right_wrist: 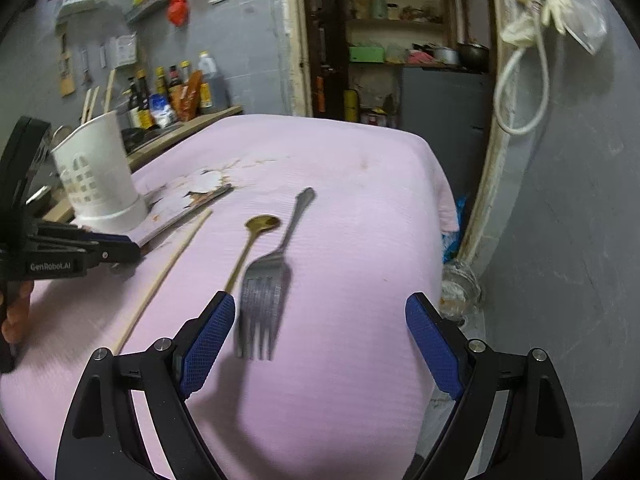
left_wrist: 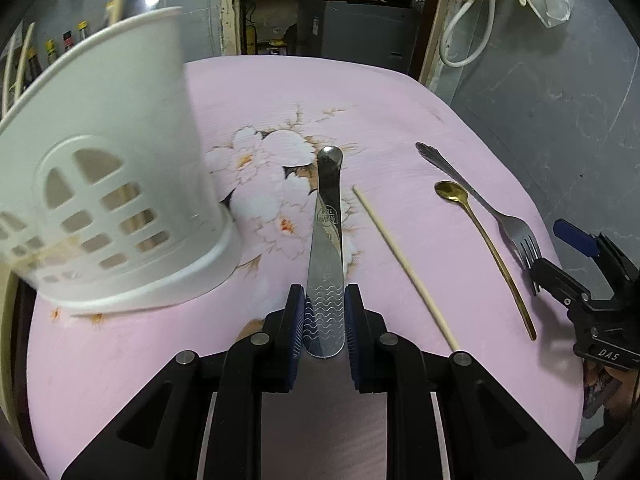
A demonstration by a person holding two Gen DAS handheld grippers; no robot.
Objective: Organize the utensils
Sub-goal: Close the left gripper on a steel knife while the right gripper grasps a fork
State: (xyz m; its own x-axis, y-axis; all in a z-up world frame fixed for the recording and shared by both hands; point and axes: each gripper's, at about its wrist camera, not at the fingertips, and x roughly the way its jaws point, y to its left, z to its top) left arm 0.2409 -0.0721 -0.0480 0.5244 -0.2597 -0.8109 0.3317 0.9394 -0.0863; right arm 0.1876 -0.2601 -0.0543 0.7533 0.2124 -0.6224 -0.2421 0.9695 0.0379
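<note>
My left gripper (left_wrist: 324, 320) is shut on the handle of a flat steel utensil (left_wrist: 328, 224), which points away over the pink cloth; it also shows in the right wrist view (right_wrist: 188, 208). A white slotted utensil holder (left_wrist: 104, 176) stands just left of it, with chopsticks inside. A single chopstick (left_wrist: 404, 268), a gold spoon (left_wrist: 484, 248) and a steel fork (left_wrist: 484, 208) lie to the right. My right gripper (right_wrist: 320, 344) is open, with the fork (right_wrist: 264, 292) lying between its fingers, tines toward me.
The pink floral tablecloth (left_wrist: 280, 96) covers the table, which drops off at the right and far edges. Sauce bottles (right_wrist: 168, 96) stand on a counter behind the holder. A doorway with shelves (right_wrist: 392, 40) is behind the table. A white hose (right_wrist: 520, 92) hangs on the wall.
</note>
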